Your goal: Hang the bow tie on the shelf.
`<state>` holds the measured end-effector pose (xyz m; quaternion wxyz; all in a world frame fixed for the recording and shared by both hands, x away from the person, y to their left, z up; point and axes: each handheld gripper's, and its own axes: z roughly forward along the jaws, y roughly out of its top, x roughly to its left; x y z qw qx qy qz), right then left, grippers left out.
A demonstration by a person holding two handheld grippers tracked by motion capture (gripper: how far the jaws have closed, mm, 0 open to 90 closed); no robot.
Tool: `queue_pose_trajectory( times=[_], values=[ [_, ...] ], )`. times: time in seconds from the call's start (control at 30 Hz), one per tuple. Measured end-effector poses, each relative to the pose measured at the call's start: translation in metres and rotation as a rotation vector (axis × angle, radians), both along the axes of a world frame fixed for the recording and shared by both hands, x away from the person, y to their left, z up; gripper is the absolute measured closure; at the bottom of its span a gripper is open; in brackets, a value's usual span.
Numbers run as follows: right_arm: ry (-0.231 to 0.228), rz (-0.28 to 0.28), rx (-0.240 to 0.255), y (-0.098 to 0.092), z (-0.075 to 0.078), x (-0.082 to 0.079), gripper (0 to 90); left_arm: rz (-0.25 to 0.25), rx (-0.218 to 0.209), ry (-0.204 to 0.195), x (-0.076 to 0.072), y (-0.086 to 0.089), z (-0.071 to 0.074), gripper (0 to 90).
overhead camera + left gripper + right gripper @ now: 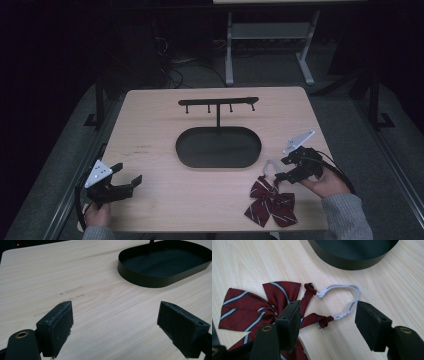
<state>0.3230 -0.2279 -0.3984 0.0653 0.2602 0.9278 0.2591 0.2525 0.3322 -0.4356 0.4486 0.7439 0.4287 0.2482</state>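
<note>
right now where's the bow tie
In the high view the bow tie lies at the table's near right edge, beside the right gripper.

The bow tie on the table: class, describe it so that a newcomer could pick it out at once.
Start at the wooden table and find the black oval tray in its middle. Toward the near right corner lies the bow tie, beside the right claw. It is the one cloth thing: dark red with pale stripes and a white loop.

A maroon striped bow tie (270, 201) is lying flat at the table's five o'clock edge, its white elastic loop (347, 301) curling toward twelve.
</note>
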Motion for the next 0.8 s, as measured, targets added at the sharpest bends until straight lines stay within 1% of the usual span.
queue_pose_trajectory(
  times=[0.17, 0.23, 0.33, 0.5, 0.53, 0.7, 0.8],
  values=[
    [0.002, 0.0, -0.014, 0.003, 0.001, 0.007, 39.9, 0.0, 0.001, 0.002, 0.0, 0.0, 0.0, 13.1],
    [0.013, -0.002, -0.023, 0.006, 0.002, 0.012, 40.4, -0.001, -0.002, 0.001, 0.0, 0.0, 0.0, 13.1],
    [0.017, -0.002, -0.026, 0.007, 0.0, 0.016, 41.0, -0.001, -0.003, -0.002, 0.0, 0.0, 0.0, 13.1],
    [0.033, -0.003, -0.04, 0.01, -0.002, 0.02, 42.0, -0.002, 0.0, 0.002, 0.0, 0.0, 0.0, 13.1],
    [0.039, -0.005, -0.051, 0.012, -0.003, 0.023, 42.6, -0.002, 0.0, 0.003, 0.0, 0.0, 0.0, 13.1],
    [0.047, -0.004, -0.067, 0.015, -0.003, 0.028, 44.0, -0.001, -0.001, 0.003, 0.0, 0.0, 0.0, 13.1],
    [0.057, -0.007, -0.086, 0.018, -0.004, 0.034, 46.0, -0.002, -0.003, -0.001, 0.0, 0.0, 0.001, 13.1]
  ],
)
